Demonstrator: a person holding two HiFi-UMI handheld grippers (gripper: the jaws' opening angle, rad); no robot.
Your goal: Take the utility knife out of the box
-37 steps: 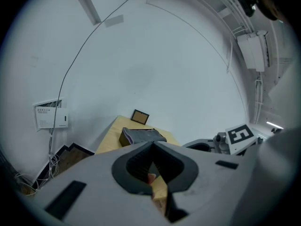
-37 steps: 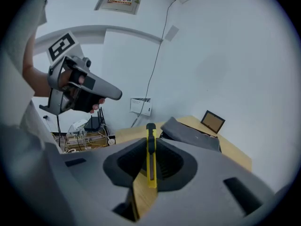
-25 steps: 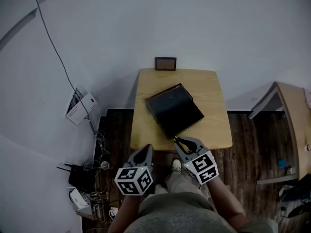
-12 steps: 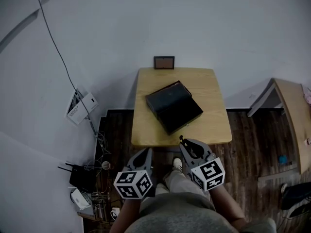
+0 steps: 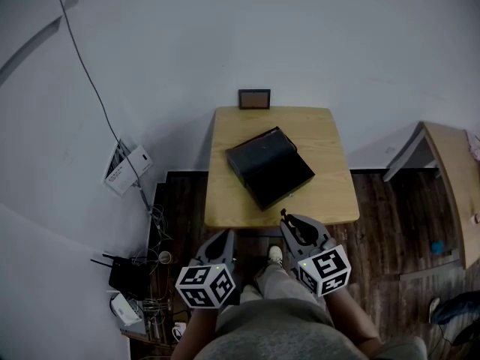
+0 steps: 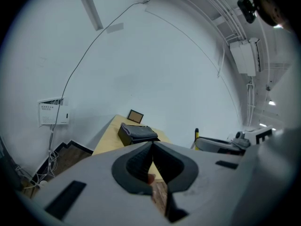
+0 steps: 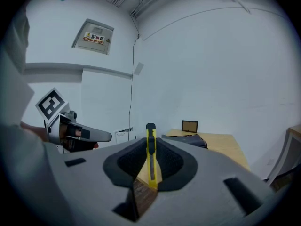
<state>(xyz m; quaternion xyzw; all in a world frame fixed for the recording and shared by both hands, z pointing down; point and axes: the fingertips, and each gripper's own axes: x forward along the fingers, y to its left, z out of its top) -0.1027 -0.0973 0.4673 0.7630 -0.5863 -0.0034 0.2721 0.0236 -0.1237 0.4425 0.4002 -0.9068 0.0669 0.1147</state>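
Head view: the person stands at the near edge of a wooden table (image 5: 319, 130), both forearms drawn in close to the body. The left gripper (image 5: 226, 232) and the right gripper (image 5: 288, 220) sit over the dark floor just short of the table edge and point toward the table. Their marker cubes face the camera. A black box (image 5: 270, 167) lies turned at an angle in the middle of the table. A small framed panel (image 5: 255, 98) leans against the wall at the far edge. A white wall unit (image 5: 126, 167) hangs at the left; its print is too small to read.

Left gripper view: the left gripper's jaws stand together at the tips with nothing between them. Beyond them are the table, the box (image 6: 137, 133) and the panel. At the right the other gripper (image 6: 221, 144) shows from the side, with a yellow, black-capped end poking out of it, which the head view barely resolves.

Right gripper view: the right gripper's jaws are clamped on the utility knife (image 7: 151, 157). The knife is yellow with a black tip, stands on edge between the pads and sticks out past them. It is well clear of the box (image 7: 186, 140), which rests on the table ahead. Only this view shows a wall cabinet (image 7: 92, 36) high on the left. Its red and yellow label reads 配电箱. The left gripper (image 7: 101, 136) and its marker cube show at the left.
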